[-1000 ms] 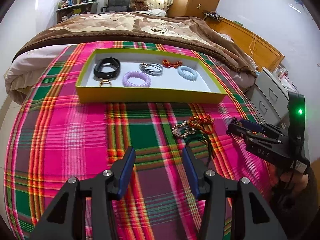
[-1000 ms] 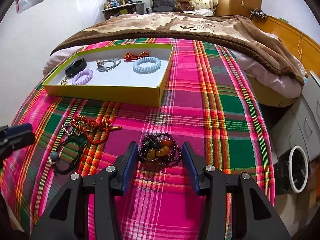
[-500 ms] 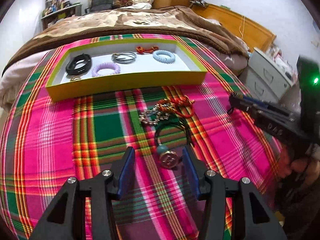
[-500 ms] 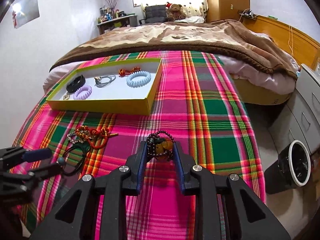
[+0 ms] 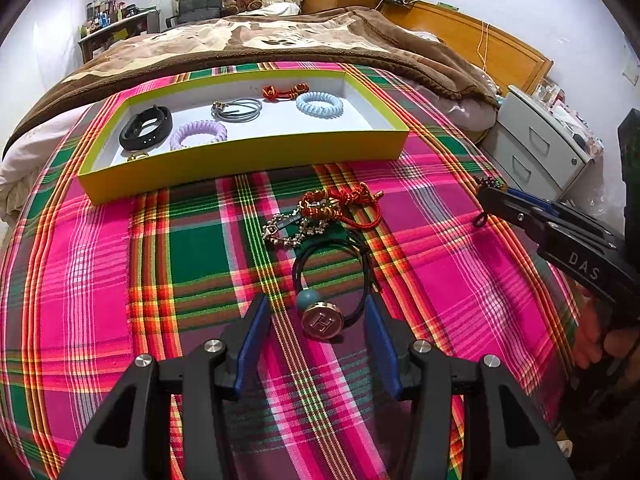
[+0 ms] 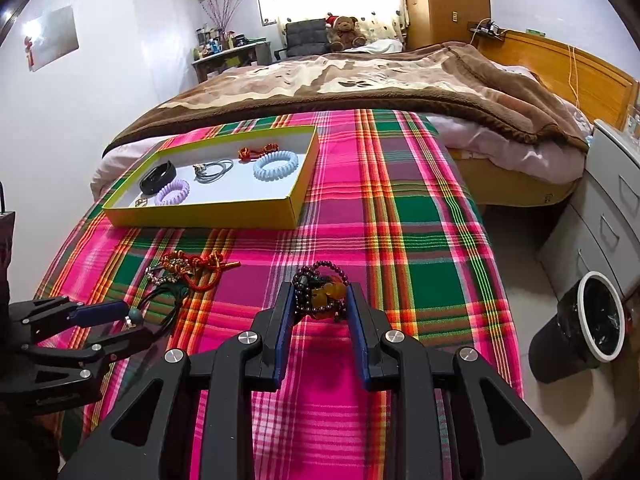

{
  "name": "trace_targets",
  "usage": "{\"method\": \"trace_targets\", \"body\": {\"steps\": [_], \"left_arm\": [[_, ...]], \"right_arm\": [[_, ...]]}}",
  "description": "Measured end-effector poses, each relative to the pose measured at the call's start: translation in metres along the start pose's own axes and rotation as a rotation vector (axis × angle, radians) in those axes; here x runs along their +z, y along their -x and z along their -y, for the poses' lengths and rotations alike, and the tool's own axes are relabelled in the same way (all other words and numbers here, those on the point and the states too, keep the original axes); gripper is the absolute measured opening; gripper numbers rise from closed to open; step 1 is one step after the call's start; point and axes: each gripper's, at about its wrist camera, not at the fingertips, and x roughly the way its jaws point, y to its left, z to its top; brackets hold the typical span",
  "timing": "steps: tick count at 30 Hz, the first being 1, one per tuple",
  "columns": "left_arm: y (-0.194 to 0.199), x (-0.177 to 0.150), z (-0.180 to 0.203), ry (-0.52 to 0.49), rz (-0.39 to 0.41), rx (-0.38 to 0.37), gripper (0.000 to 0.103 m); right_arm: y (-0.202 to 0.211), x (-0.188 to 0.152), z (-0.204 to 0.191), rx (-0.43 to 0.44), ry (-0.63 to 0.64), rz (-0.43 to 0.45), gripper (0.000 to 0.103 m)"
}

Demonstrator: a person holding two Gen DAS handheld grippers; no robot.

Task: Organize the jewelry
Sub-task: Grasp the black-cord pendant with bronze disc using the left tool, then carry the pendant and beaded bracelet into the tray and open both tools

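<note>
Plaid cloth (image 5: 100, 280) in pink, green and red covers the near part of the bed, with a brown blanket (image 5: 280, 40) behind it. Farther back, a yellow-walled tray (image 5: 248, 156) holds bracelets and hair ties. Loose pieces lie between tray and tools: a red knotted cord (image 5: 344, 204), a metal chain (image 5: 286, 232), a black hair tie (image 5: 332, 276). Left tool (image 5: 316, 336) stands wide, flanking the hair tie's round charm. Right tool (image 6: 320, 300) grips a dark bead bracelet (image 6: 320, 292) above the cloth. Right of the bed stand a drawer cabinet (image 6: 608, 208) and a bin (image 6: 584, 328).
</note>
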Motion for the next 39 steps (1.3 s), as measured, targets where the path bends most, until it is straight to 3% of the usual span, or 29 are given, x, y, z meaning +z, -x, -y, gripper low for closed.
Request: {"method": "trace_targets", "body": {"steps": [3,6,11,39], "left_arm": [[0.0,-0.001,0.0,0.001,0.006,0.003,0.045],[0.0,-0.001,-0.002,0.004,0.005,0.003,0.031],[0.0,-0.001,-0.002,0.007,0.006,0.01,0.022],[0.039,0.008,-0.009,0.01,0.112,0.011,0.022]], "right_arm": [[0.002,-0.001,0.002,0.007,-0.011,0.001,0.027],[0.002,-0.002,0.003,0.005,-0.014,0.003,0.027],[0.004,-0.002,0.003,0.006,-0.01,0.003,0.027],[0.018,0.001,-0.012,0.012,0.006,0.034,0.027]]}}
